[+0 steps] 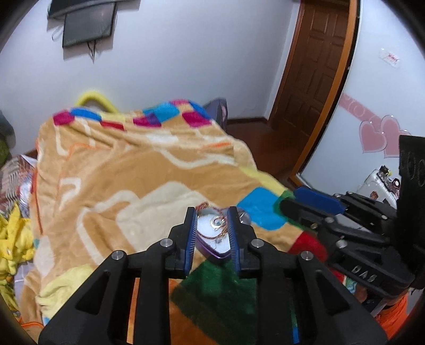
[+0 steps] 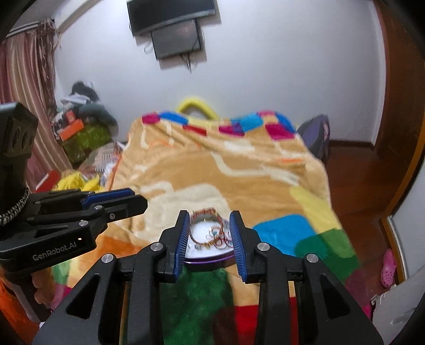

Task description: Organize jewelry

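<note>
A purple heart-shaped jewelry box [image 1: 212, 249] with a white lining lies open on the blanket. It holds a silver ring [image 1: 216, 220] and copper-coloured chains. In the right wrist view the box [image 2: 209, 258] holds tangled chains and bracelets [image 2: 212, 234]. My left gripper [image 1: 212, 212] is open, its fingers either side of the box. My right gripper [image 2: 209, 216] is open, fingers also either side of the box. Whether either one touches the box is unclear. Each gripper appears in the other's view, the right one [image 1: 316, 201] and the left one [image 2: 117, 199].
A patchwork fleece blanket [image 1: 132, 172] covers the bed. A small silver piece [image 1: 243, 215] lies just right of the box. Yellow clothes [image 1: 13, 238] lie at the left. A wooden door [image 1: 313, 66], wooden floor [image 2: 353, 172] and a wall TV [image 2: 172, 24] are beyond.
</note>
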The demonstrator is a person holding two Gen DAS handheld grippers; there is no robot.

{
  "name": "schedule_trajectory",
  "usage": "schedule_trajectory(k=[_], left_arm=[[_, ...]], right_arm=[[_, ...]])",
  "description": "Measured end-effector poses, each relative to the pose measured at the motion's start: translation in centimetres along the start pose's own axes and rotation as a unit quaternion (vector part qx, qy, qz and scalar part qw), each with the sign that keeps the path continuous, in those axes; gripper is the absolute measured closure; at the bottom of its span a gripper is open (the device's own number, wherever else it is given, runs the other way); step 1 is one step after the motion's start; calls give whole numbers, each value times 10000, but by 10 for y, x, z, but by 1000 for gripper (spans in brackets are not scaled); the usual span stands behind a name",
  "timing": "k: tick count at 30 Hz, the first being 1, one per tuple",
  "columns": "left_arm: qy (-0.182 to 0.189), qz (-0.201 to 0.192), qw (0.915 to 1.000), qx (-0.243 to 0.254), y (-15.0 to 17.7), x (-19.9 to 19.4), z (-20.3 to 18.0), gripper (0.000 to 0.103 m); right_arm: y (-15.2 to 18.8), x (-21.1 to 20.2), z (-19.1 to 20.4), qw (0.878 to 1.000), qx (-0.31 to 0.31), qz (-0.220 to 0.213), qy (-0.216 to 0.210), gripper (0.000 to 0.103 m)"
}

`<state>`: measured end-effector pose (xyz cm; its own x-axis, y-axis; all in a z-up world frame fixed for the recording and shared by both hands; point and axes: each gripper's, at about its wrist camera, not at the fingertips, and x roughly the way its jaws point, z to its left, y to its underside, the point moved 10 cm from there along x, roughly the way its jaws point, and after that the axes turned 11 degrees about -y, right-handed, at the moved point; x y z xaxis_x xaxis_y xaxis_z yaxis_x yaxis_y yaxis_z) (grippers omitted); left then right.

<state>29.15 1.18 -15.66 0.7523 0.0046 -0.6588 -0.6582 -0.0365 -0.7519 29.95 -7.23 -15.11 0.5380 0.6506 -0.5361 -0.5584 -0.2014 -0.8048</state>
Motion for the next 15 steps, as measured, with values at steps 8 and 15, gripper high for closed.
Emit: schedule_trajectory(k=[8,15], left_arm=[[-214,-1153,9931,54,-27,-105,-10,61],[-506,-2101,9764,-3,-31,-184,-10,46]], right_arm=[[-40,-94,38,9927,-335,-1158,49,75],[-54,-165,79,9762,-704,-2047,127,75]])
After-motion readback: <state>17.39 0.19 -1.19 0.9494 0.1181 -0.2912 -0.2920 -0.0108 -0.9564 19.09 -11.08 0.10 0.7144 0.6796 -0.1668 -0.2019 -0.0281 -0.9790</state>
